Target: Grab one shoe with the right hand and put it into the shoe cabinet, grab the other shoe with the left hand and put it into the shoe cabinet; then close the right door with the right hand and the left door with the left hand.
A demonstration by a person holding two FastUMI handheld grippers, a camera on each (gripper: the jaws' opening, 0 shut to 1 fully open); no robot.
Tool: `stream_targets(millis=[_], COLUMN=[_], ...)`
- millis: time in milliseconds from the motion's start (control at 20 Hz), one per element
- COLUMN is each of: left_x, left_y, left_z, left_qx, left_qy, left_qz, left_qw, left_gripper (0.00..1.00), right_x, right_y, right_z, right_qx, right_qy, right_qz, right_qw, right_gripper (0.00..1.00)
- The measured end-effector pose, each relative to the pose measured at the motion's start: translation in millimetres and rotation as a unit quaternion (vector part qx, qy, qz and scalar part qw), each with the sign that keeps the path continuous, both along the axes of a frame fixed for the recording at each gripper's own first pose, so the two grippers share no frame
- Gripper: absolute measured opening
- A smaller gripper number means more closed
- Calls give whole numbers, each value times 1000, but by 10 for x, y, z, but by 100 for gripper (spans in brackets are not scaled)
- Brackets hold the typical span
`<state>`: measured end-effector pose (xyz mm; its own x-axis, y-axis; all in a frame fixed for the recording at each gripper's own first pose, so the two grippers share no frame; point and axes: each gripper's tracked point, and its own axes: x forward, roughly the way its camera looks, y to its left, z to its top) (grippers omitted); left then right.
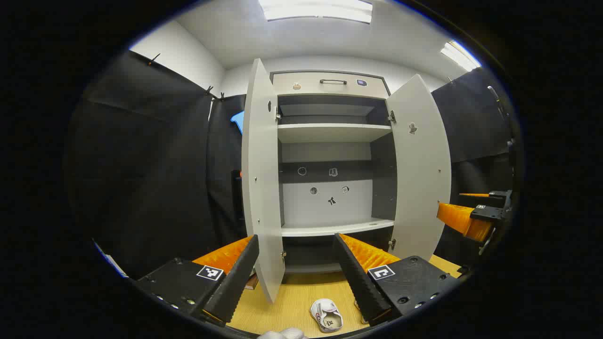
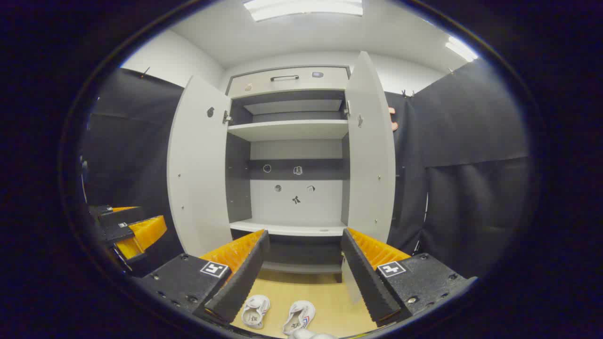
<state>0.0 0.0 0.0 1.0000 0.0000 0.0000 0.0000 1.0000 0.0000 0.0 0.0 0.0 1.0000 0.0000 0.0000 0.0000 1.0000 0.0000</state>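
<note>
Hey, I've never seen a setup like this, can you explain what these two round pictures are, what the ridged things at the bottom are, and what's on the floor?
These are two fisheye cameras, each riding on a handheld two-finger gripper that a person carries. The left gripper view looks along the left gripper; the right gripper view looks along the right gripper. The ridged bars at the bottom are each gripper's own fingers, spread apart and holding nothing.

Ahead stands a shoe cabinet with both doors swung open, the left door and the right door, and bare shelves inside. On the wooden floor in front lie two small white shoes, side by side and not yet picked up. At the edge of each view you can also see the other gripper farther off.
</note>
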Motion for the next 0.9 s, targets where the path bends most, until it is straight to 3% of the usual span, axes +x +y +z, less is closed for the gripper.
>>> stream_targets(millis=[900], left_x=[-40], left_y=[11], left_z=[-18], left_qx=[1], left_qy=[2], left_qz=[6], left_qw=[1000], left_gripper=[95], right_x=[21], right_y=[-8], right_z=[-207], right_qx=[-2], right_qy=[24], right_qz=[0], right_qw=[1000], right_gripper=[99])
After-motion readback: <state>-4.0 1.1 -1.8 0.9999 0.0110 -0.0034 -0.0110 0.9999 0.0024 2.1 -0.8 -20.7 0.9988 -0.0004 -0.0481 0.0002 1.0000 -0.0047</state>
